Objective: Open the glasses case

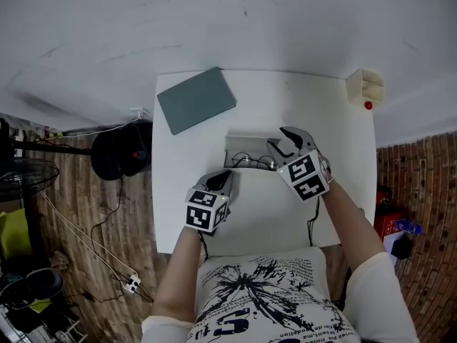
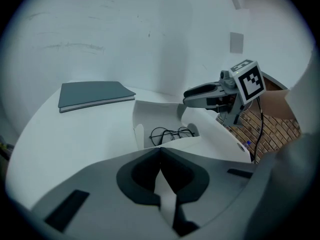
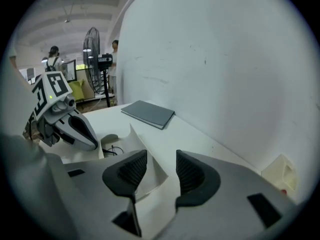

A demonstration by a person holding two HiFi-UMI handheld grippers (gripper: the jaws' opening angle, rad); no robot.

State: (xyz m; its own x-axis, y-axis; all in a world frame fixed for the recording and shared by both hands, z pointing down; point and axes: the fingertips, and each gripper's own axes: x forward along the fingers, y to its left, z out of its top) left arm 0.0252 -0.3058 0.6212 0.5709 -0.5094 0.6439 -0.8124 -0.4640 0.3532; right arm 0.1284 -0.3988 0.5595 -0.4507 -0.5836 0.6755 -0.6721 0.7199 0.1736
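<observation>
The white glasses case (image 1: 246, 141) lies open in the middle of the white table (image 1: 193, 213), its lid (image 3: 137, 139) standing up. Thin-framed black glasses (image 1: 251, 161) rest inside; they also show in the left gripper view (image 2: 171, 133). My left gripper (image 1: 224, 178) is at the case's near left corner. Its jaws (image 2: 160, 151) are shut on a white strip of the case's front wall. My right gripper (image 1: 279, 138) hovers at the case's right end, open (image 3: 161, 156), with the lid's edge near its left jaw and not pressed.
A grey notebook (image 1: 196, 99) lies at the table's far left corner. A small cream box (image 1: 365, 86) with a red dot stands at the far right corner. A white wall runs behind the table. A black fan base (image 1: 121, 151) and cables sit on the floor to the left.
</observation>
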